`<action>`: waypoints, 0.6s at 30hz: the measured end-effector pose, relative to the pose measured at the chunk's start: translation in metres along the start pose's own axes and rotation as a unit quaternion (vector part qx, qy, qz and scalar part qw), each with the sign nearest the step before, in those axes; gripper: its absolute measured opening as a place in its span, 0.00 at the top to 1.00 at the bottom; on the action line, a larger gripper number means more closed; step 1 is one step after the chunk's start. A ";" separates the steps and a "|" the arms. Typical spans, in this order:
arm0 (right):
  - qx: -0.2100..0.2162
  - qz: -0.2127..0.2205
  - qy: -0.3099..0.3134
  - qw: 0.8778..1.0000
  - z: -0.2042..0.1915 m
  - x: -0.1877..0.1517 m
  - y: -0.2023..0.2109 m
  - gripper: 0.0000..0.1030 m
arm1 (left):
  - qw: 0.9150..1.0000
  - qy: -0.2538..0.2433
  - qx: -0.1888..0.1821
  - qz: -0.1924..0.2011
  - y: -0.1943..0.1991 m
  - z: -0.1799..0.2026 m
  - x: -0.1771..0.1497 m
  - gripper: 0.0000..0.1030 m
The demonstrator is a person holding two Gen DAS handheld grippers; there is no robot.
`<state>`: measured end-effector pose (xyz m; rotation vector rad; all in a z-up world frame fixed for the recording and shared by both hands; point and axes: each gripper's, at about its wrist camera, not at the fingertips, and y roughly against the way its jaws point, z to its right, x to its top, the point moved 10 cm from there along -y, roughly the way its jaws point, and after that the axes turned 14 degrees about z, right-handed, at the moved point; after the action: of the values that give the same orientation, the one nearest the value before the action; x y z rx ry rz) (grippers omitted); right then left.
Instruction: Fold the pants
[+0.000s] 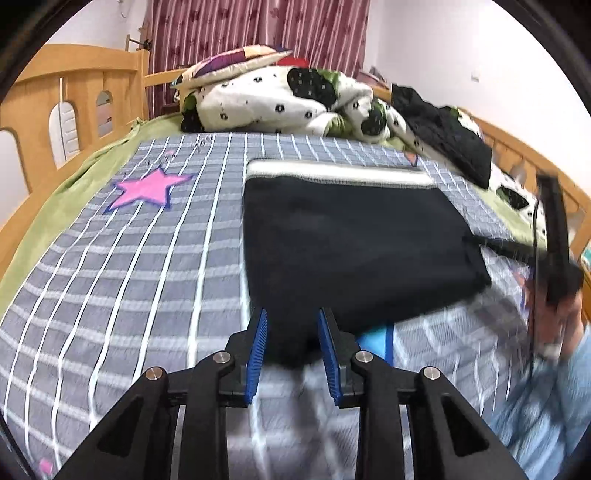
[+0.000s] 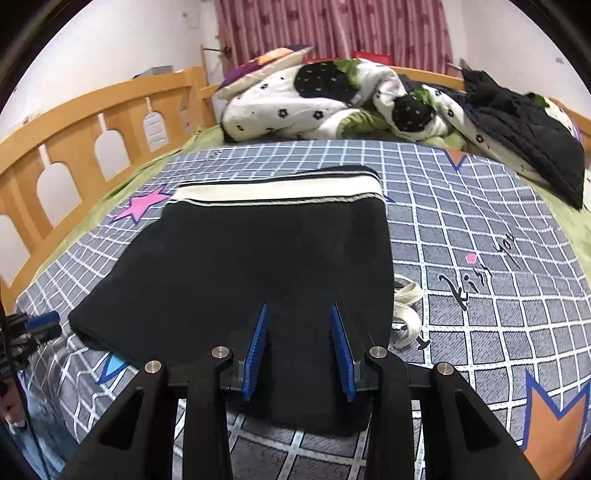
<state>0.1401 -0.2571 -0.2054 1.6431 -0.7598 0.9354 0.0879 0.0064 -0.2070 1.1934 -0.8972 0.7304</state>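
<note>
Right wrist view: the black pants (image 2: 258, 258), folded into a thick pad with a cream waistband (image 2: 280, 192) at the far end, lie on a grey checked bedspread (image 2: 461, 229). The right gripper (image 2: 301, 347) hangs over their near edge, jaws partly spread, and whether the pads press cloth I cannot tell. A cream drawstring (image 2: 406, 306) trails just beside the pants. Black lettering (image 2: 476, 273) beside them seems to read "kiss you". Beyond the pants sit a heaped flowered quilt (image 2: 317, 103), a wooden bed rail (image 2: 92, 122) and a striped red curtain (image 2: 332, 26).

Left wrist view: the left gripper (image 1: 291, 343) straddles the pants' (image 1: 351, 240) near corner, jaws apart, not visibly clamped.
</note>
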 end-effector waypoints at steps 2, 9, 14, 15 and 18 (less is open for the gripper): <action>-0.010 -0.020 0.003 1.000 0.003 -0.009 -0.009 0.67 | 1.000 -0.014 0.007 -0.014 -0.019 0.006 -0.001 0.74; -0.007 -0.054 0.006 0.999 0.001 -0.035 -0.005 0.67 | 1.000 -0.009 0.013 -0.022 -0.029 -0.001 -0.036 0.70; -0.010 -0.059 0.010 0.998 -0.002 -0.047 -0.003 0.67 | 0.999 0.018 0.010 -0.044 -0.028 -0.006 -0.028 0.67; -0.010 -0.058 0.013 0.998 -0.004 -0.045 -0.001 0.66 | 0.999 0.019 0.011 -0.044 -0.026 -0.006 -0.024 0.67; 0.012 -0.043 -0.003 0.999 -0.009 -0.030 0.008 0.66 | 0.999 0.023 0.013 -0.036 -0.024 -0.004 -0.008 0.67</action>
<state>0.1169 -0.2493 -0.2266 1.6872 -0.6787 0.8815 0.1056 0.0048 -0.2250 1.2216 -0.8048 0.7097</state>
